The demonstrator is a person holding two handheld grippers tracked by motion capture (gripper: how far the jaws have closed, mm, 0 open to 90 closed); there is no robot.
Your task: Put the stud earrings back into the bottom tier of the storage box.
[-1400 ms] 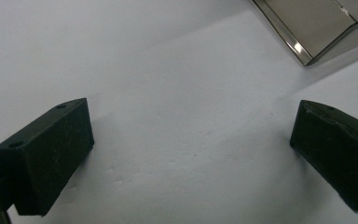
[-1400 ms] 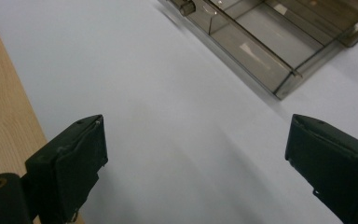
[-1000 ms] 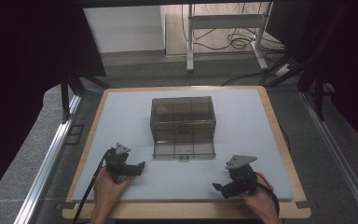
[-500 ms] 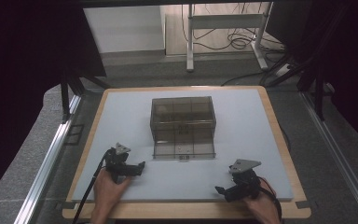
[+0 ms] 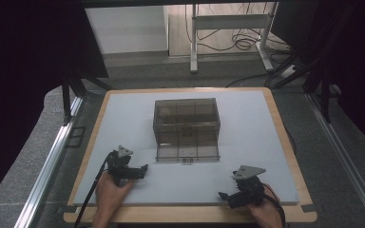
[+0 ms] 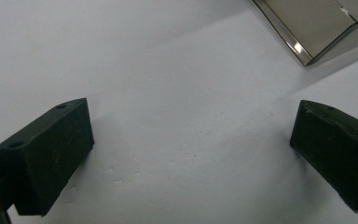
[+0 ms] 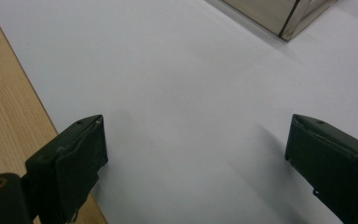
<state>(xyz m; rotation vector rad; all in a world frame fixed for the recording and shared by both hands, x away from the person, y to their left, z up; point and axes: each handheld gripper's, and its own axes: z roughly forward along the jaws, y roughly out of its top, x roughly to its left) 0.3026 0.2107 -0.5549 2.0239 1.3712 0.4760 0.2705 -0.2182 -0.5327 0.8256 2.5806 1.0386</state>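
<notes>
Not started yet | our left tongs (image 5: pixel 145 167) wide open, holding nothing | our right tongs (image 5: pixel 222 195) wide open too | box (image 5: pixel 186 128) untouched on the counter (image 5: pixel 123 118), we must reach it

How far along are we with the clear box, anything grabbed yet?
Nothing looks done yet: the clear box sits shut on the white mat, untouched. In hand: nothing. The left tool and right tool are both open, resting near the mat's front edge, apart from the box. Reaching and handling the box is all still left.
</notes>
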